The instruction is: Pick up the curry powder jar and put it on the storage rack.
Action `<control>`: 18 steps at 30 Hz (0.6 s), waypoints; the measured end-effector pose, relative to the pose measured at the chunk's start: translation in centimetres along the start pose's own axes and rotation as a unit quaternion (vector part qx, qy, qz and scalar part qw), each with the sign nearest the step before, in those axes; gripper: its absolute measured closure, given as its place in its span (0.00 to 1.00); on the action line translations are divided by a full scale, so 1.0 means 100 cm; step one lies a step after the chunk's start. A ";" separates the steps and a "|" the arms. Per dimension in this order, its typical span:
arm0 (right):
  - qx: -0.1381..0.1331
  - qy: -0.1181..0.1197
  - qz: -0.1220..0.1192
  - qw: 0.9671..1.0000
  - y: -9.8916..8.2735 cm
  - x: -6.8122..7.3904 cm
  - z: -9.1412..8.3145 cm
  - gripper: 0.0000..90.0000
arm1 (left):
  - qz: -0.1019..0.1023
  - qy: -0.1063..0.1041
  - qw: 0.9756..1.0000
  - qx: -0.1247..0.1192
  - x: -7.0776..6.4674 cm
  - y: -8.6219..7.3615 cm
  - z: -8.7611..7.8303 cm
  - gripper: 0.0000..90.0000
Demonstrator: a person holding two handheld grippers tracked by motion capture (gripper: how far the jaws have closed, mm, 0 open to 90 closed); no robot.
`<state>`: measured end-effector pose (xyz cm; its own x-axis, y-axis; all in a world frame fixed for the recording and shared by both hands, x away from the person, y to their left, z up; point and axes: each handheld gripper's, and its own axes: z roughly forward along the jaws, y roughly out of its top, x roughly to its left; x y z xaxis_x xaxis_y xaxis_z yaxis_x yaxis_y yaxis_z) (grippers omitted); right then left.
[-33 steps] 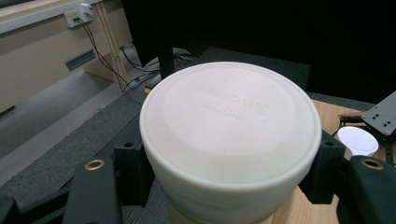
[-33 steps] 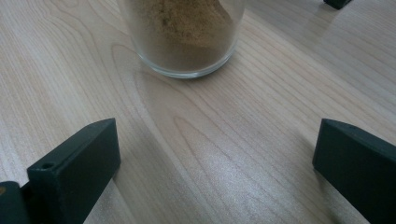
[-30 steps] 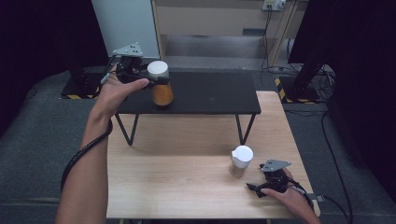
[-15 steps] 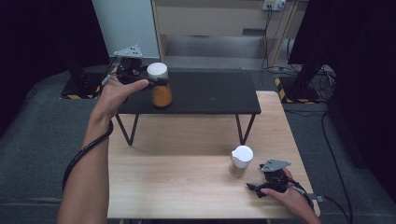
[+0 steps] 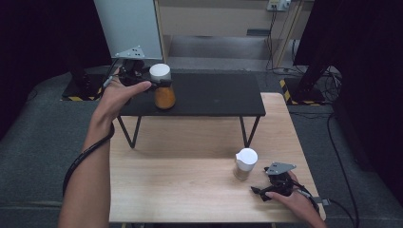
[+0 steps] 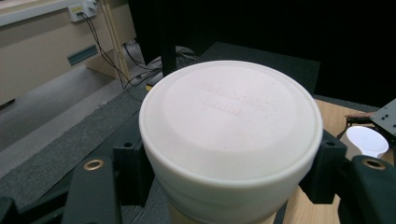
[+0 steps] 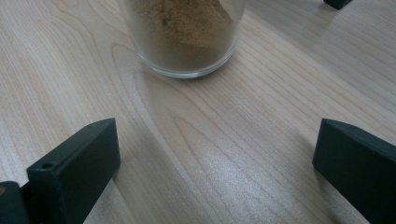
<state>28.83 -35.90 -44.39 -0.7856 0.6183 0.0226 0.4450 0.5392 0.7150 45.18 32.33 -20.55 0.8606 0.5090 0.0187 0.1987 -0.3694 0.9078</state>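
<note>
- Black and raised on thin legs, the shelf at the far end of the wooden tabletop is the landmark; the orange-filled jar stands on its left part, near the shelf's front edge.
- The left gripper, reaching over the shelf's left end, has its jaws clamped on the jar's white lid, one pad on each side of the rim.
- To do this step well, I'd judge the grip should stay square on the lid and level, so the jar neither tips nor slides off the shelf's front edge.
- A second jar, white-lidded with brown powder, stands on the tabletop well in front of the shelf's right leg.
- The right gripper rests just beside that jar, farther from the shelf, jaws spread wide and holding nothing.
</note>
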 end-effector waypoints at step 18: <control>0.000 0.000 0.001 1.000 0.000 0.000 0.000 0.02 | 0.007 0.054 0.999 0.006 -0.026 -0.013 -0.026 0.06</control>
<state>28.80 -35.89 -44.39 -0.7847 0.6195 0.0229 0.4460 0.5385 0.7150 41.47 33.51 -20.67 0.8081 0.5839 0.0776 0.1923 -0.3861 0.9022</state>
